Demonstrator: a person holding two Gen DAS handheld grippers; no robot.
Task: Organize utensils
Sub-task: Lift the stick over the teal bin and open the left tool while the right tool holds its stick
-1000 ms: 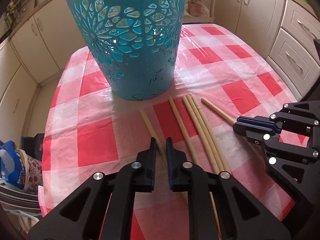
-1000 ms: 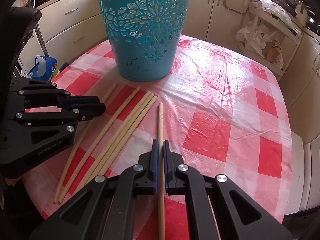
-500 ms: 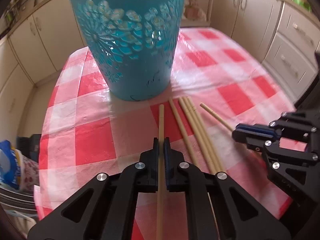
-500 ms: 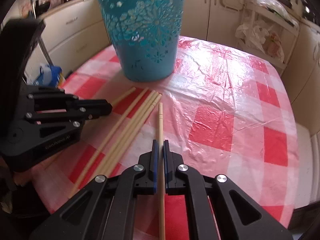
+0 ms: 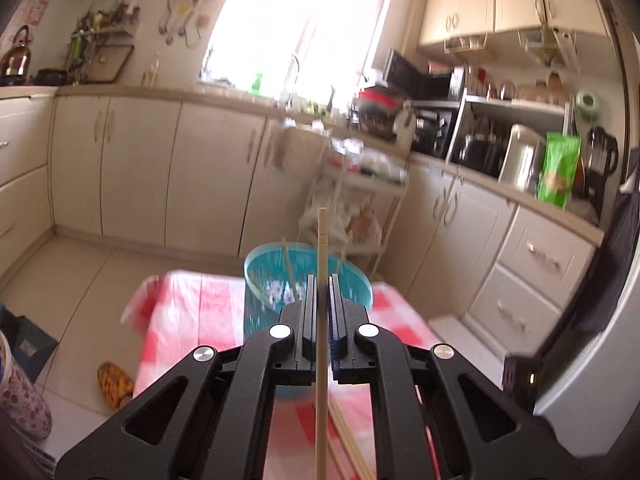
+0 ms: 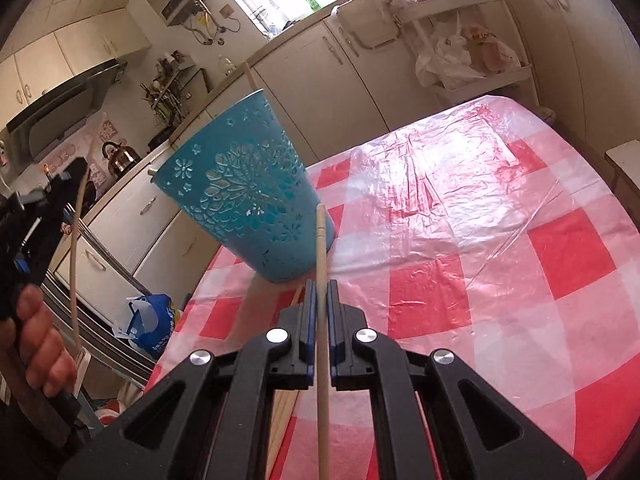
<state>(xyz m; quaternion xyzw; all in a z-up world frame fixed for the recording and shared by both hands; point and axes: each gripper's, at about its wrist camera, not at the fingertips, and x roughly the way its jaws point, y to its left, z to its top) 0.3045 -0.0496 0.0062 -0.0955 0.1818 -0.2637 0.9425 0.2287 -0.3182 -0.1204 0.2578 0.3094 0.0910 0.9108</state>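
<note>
1. Leftmost, the left black two-finger gripper point(image 5: 320, 280) is clamped on a pale wooden chopstick point(image 5: 321, 248), which runs straight up between its blue-lined pads and stands out past the tips; in the right wrist view the same gripper point(image 6: 40, 216) shows at the far left edge with a hand point(image 6: 38, 344) below it.
2. Just beyond those tips, lower down, stands the turquoise perforated plastic basket point(image 5: 260, 264); a couple of thin sticks point(image 5: 289, 268) lean inside it.
3. Below the left gripper, more loose pale chopsticks point(image 5: 348, 440) lie on the red-and-white checked tablecloth point(image 5: 188, 312).
4. Further right, the right black two-finger gripper point(image 6: 318, 284) is closed tight on a second pale wooden chopstick point(image 6: 320, 240), whose tip points toward the lower wall of the turquoise basket point(image 6: 240, 184), just ahead and to the left of the fingers.
5. Under that gripper, left of the held stick, several loose chopsticks point(image 6: 282, 412) rest on the plastic-covered checked cloth point(image 6: 500, 280), which stretches to the right of the fingers.
</note>
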